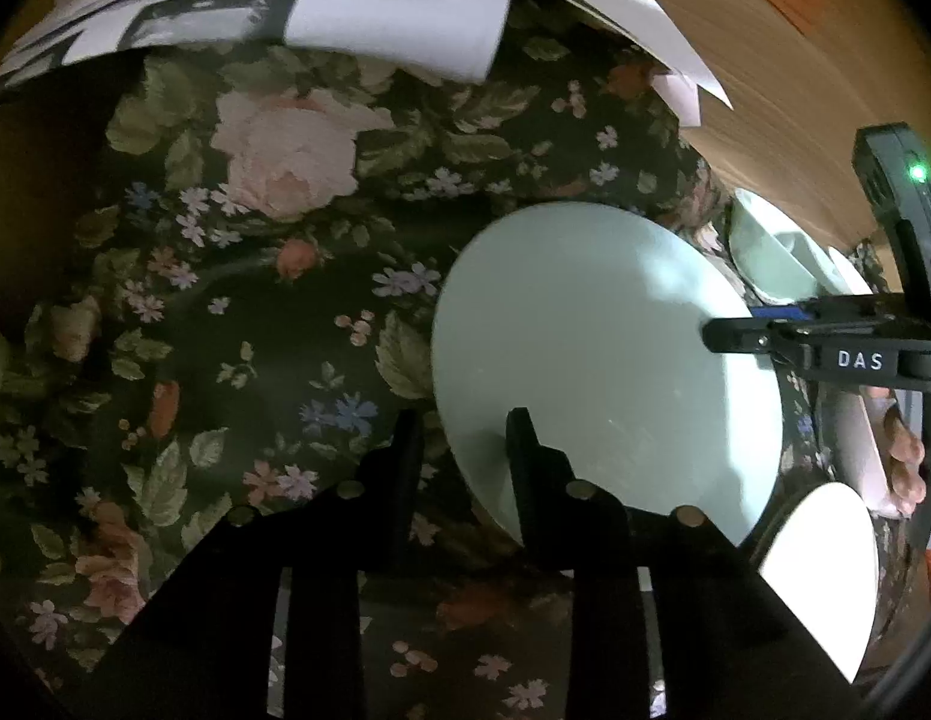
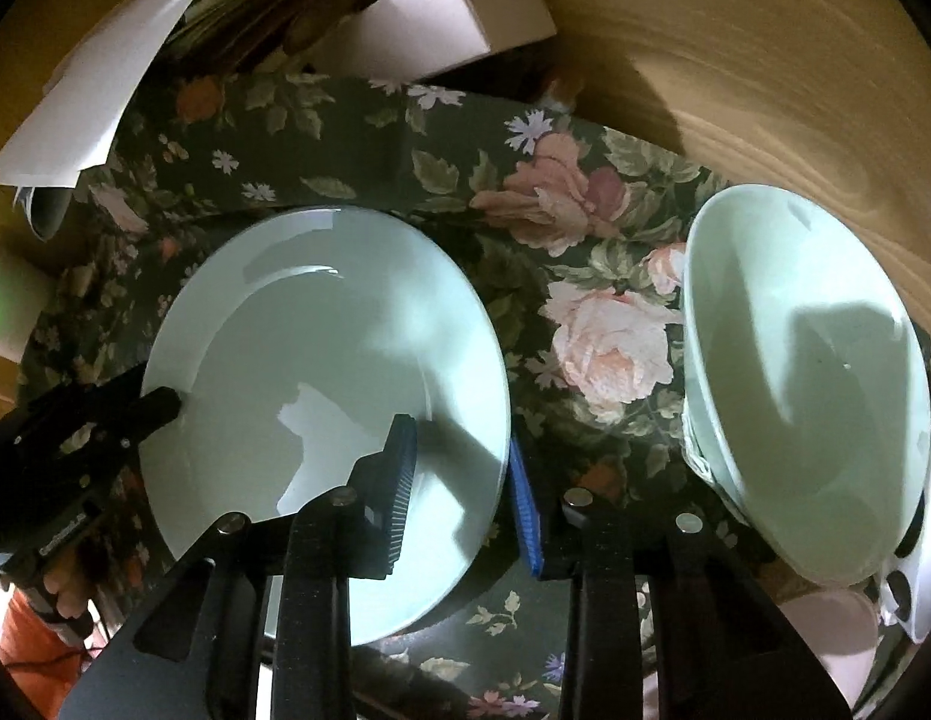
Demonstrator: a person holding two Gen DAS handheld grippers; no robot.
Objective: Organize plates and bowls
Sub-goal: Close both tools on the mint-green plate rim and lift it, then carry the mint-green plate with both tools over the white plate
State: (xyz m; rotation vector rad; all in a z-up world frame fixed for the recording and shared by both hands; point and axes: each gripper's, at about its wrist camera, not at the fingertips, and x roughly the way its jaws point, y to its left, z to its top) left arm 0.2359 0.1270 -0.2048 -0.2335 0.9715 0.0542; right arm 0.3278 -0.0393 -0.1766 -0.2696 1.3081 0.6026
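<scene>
the right claw (image 2: 462, 468) stood wide open, its fingers straddling the near rim of the pale green plate (image 2: 321, 372) on the floral cloth (image 2: 585, 252). the left claw (image 1: 465, 438) also stood open astride the plate's edge. a bowl (image 2: 807, 390) sat right of the right claw.

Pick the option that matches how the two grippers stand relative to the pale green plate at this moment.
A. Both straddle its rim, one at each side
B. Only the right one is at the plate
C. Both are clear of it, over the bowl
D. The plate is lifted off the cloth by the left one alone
A: the right gripper has its open fingers either side of the plate's near-right rim, and the left gripper straddles the opposite edge.
</scene>
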